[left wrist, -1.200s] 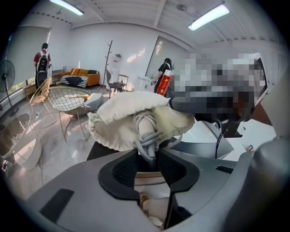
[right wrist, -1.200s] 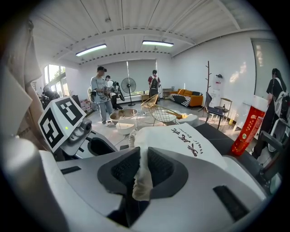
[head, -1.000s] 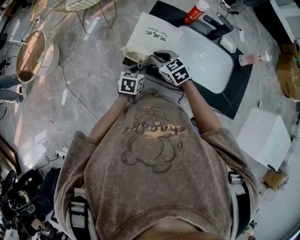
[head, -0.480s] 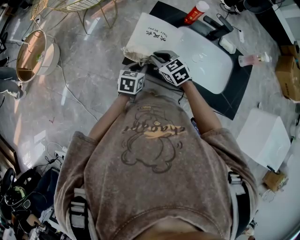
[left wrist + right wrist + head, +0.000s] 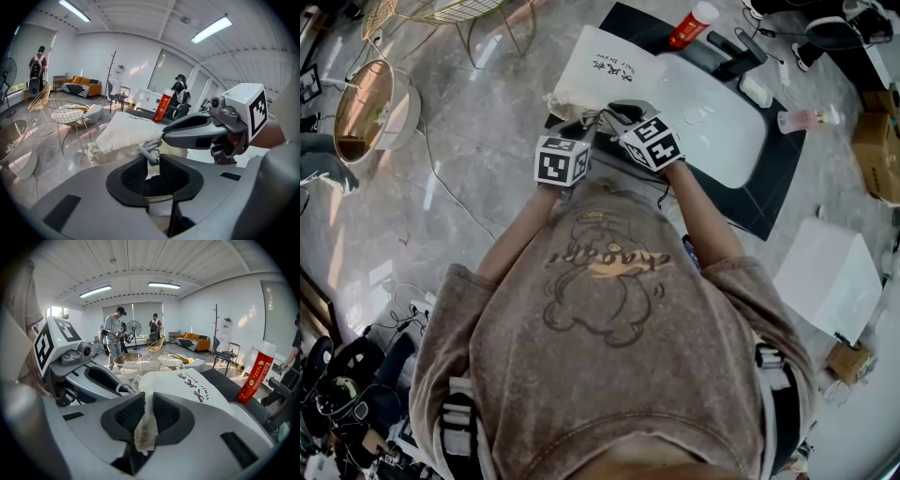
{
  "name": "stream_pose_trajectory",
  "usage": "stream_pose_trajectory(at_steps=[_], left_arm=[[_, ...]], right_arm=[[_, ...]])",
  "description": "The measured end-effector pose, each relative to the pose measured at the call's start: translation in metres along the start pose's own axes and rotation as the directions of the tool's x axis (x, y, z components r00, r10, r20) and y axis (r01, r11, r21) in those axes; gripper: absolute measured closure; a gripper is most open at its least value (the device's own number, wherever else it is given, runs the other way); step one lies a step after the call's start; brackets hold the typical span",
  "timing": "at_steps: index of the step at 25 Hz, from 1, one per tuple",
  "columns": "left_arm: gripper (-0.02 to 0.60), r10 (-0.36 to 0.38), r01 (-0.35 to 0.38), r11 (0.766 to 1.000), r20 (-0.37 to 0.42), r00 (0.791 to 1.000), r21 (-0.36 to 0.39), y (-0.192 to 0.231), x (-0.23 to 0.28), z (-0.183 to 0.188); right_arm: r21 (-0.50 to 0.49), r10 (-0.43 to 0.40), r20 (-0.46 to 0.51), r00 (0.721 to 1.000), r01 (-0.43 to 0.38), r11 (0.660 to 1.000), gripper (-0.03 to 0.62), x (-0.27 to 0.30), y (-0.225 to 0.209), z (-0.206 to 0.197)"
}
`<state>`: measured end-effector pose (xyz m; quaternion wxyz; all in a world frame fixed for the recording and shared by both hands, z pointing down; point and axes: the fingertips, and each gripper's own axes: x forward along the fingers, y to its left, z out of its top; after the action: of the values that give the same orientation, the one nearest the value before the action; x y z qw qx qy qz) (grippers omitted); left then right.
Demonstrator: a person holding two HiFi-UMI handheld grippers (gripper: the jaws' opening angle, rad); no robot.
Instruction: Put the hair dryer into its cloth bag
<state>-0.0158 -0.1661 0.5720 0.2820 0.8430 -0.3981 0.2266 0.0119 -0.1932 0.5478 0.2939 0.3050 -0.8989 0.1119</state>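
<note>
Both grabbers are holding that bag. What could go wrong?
The left gripper, whose jaws have just been closing, pinches the thin grey cord at their tips; it might slip out. The right gripper holds just a fold of the cloth bag, so tugging could pull it free.

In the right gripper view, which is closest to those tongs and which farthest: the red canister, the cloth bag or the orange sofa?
1. cloth bag, edge pinched between the right tongs.
2. red canister, standing at right.
3. orange sofa, by the back wall.

A red bottle (image 5: 692, 23) stands on the black mat (image 5: 773, 192), a cardboard box (image 5: 874, 141) well apart.
</note>
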Motion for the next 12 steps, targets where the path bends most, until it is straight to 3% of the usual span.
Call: stream_pose_trajectory(at_steps=[12], left_arm=[[0.491, 0.008, -0.008, 1.000, 0.002, 1.000, -0.002, 0.002, 0.017, 0.000]], right_arm=[[-0.003, 0.011, 0.005, 1.000, -0.011, 1.000, 0.536, -0.002, 0.003, 0.004]])
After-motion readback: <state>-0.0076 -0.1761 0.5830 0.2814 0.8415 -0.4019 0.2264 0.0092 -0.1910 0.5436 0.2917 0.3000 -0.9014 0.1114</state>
